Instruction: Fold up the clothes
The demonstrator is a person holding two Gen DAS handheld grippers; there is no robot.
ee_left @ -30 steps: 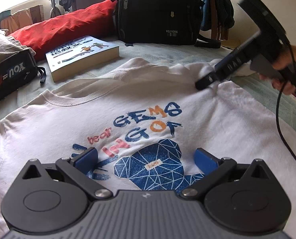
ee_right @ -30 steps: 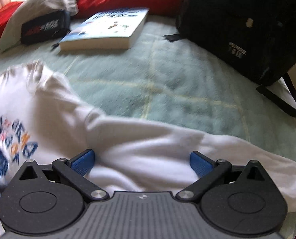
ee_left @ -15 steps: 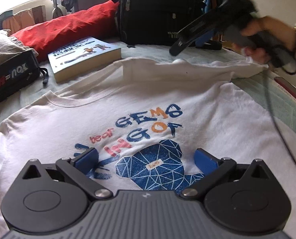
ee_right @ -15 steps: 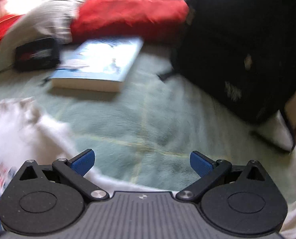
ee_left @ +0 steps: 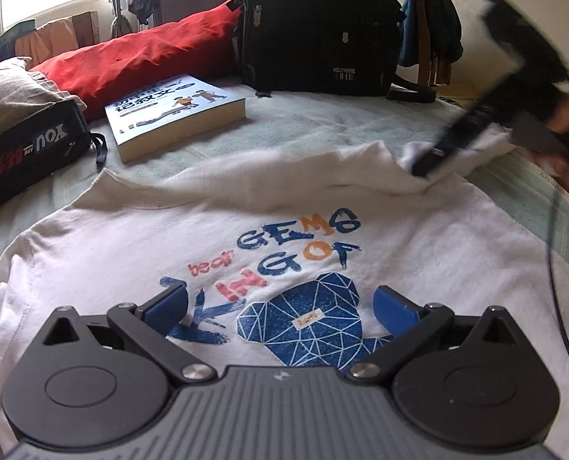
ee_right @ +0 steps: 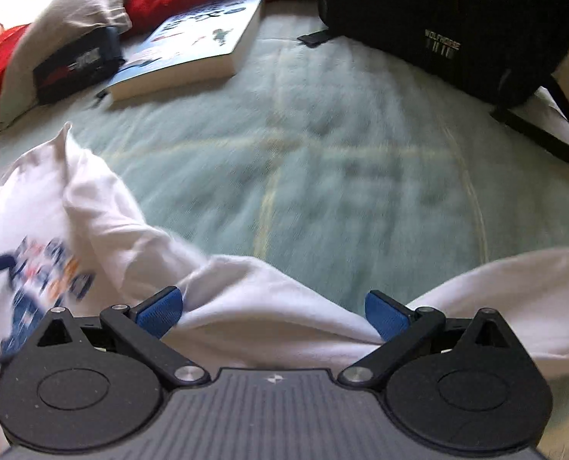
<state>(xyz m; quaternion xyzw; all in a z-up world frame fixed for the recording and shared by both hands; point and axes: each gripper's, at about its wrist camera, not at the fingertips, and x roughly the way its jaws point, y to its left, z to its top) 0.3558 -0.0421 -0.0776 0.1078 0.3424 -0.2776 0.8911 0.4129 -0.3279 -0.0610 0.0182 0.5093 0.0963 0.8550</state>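
Note:
A white T-shirt [ee_left: 138,241] with a blue bear print and the words "bear GEMS KING OF" lies face up on a pale green bedspread [ee_left: 303,122]. My left gripper [ee_left: 280,306] hovers open over the print, nothing between its blue pads. In the left wrist view my right gripper [ee_left: 428,163], held by a hand [ee_left: 568,115], reaches down onto the shirt's far right sleeve. Seen from the right wrist, that gripper [ee_right: 273,308] is open, with the bunched white sleeve [ee_right: 269,299] lying between its pads.
A thick paperback book [ee_left: 173,115], a black pouch [ee_left: 27,149], a red pillow [ee_left: 138,57] and a black backpack [ee_left: 318,27] stand along the far side of the bed. A black cable [ee_left: 552,260] trails across the shirt's right side.
The right gripper lifted off the sleeve half a second ago and has come back down onto it, with the sleeve now more bunched. The left gripper has barely moved.

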